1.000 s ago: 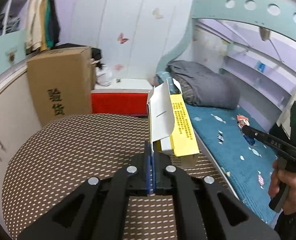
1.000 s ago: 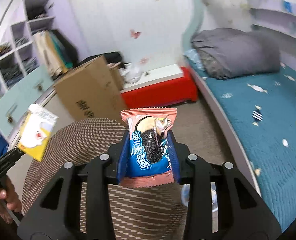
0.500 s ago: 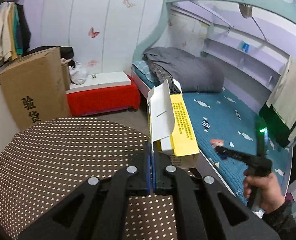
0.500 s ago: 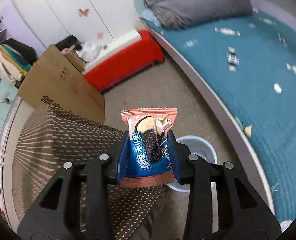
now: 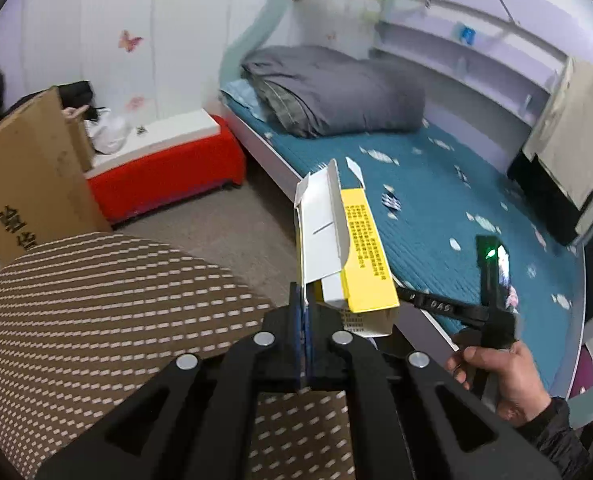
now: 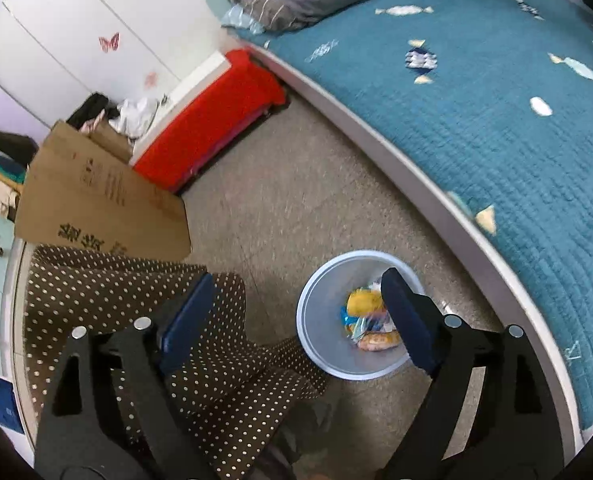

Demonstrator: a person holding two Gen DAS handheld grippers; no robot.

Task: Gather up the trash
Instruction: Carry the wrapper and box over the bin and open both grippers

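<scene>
a: bin (image 6: 346,368) sat on the floor right under my right gripper (image 6: 296,312), beside the bed (image 6: 496,120). my right jaws had just been opening and stood spread wide, with nothing between them.

b: and the wrapper?

a: wrappers (image 6: 370,320) lay in a heap at the bottom of the bin. i could not tell which was which.

b: what about your left gripper (image 5: 305,312)?

a: its jaws were pressed together, pinching a flap of the yellow box (image 5: 346,248), which stood up over the edge of the dotted table (image 5: 96,300).

b: so which step was that?

a: the drop, i judged: one piece binned, the box not yet. next called for carrying the box out past the table edge until it hung over the bin, then spreading the left jaws. the open flaps could catch on the rim, so it wanted a centred drop.
</scene>
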